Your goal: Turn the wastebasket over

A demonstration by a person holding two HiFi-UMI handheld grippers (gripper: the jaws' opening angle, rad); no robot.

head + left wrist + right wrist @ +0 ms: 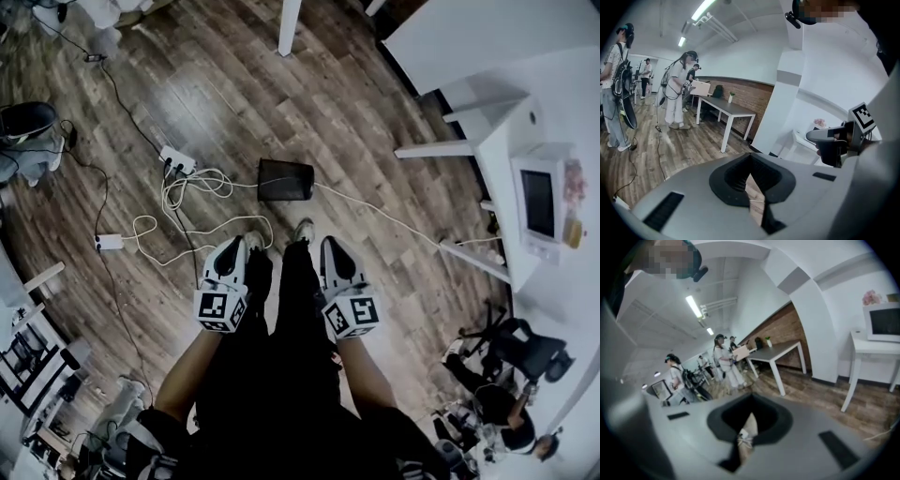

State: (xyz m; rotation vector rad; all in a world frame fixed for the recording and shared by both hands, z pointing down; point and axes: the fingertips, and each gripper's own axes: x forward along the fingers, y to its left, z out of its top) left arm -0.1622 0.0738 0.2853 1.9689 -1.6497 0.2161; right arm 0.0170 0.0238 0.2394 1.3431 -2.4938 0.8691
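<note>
Wastebasket point(286, 180), dark and tapered, sits on the wooden floor point(375, 141) at twelve o'clock from the person's shoes point(303, 230); whether it stands upright or lies tipped is unclear. White cables point(202, 183) loop at its nine o'clock and run to a power strip point(176, 161). One cord passes just beside it toward the white counter point(562, 103) with a microwave point(539, 202) at three o'clock. Left tool point(232, 248) and right tool point(333, 248) are both clenched, holding nothing, apart from it
</note>
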